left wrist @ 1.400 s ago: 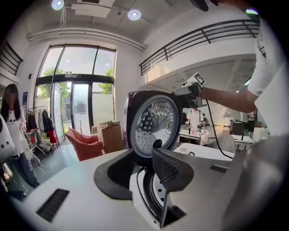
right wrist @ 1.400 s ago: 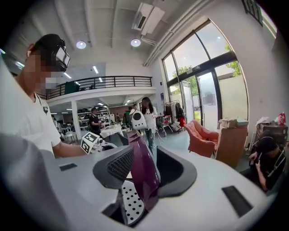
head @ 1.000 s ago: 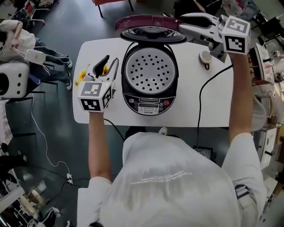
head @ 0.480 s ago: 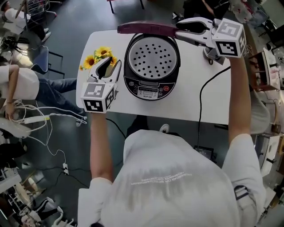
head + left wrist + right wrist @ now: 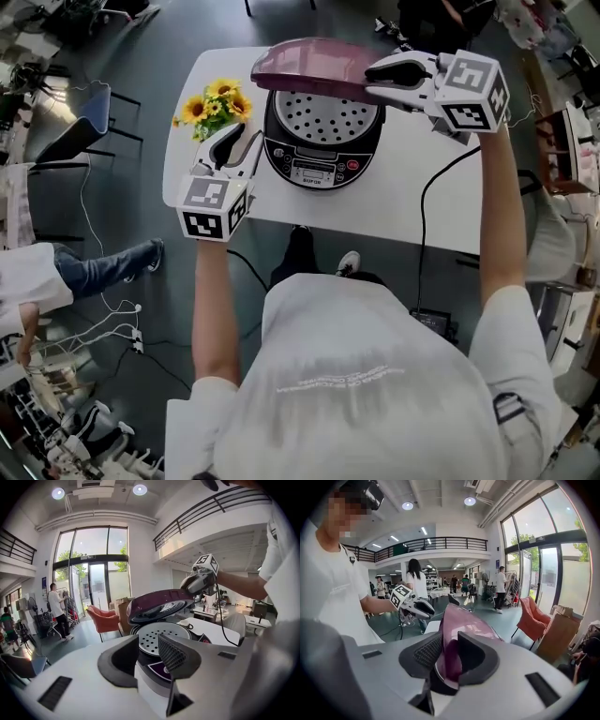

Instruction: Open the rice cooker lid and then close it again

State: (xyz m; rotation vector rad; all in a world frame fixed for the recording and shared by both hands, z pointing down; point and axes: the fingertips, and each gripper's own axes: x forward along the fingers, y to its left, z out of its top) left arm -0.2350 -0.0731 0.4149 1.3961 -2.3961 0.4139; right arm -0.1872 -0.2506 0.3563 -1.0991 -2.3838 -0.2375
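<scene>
The black rice cooker [image 5: 323,155] stands on the white table [image 5: 412,202], its perforated inner plate [image 5: 323,117] showing. Its maroon lid [image 5: 314,66] hangs half lowered over the pot. My right gripper [image 5: 368,73] reaches in from the right; its jaws are closing, with the lid's rim [image 5: 457,634] between the pads. In the right gripper view the right gripper [image 5: 450,645] has the maroon edge wedged between both pads. My left gripper [image 5: 234,142] hovers open and empty at the cooker's left. In the left gripper view the left gripper [image 5: 147,644] faces the cooker [image 5: 154,688] and lid [image 5: 157,609].
Yellow sunflowers [image 5: 214,105] lie at the table's left, just beyond the left gripper. A black power cable [image 5: 424,211] runs off the table's right front. An orange armchair [image 5: 103,618] and people stand on the floor beyond.
The lid has swung down from upright to about halfway, and my right gripper has come down and forward with it. The left gripper stays beside the cooker's left.
</scene>
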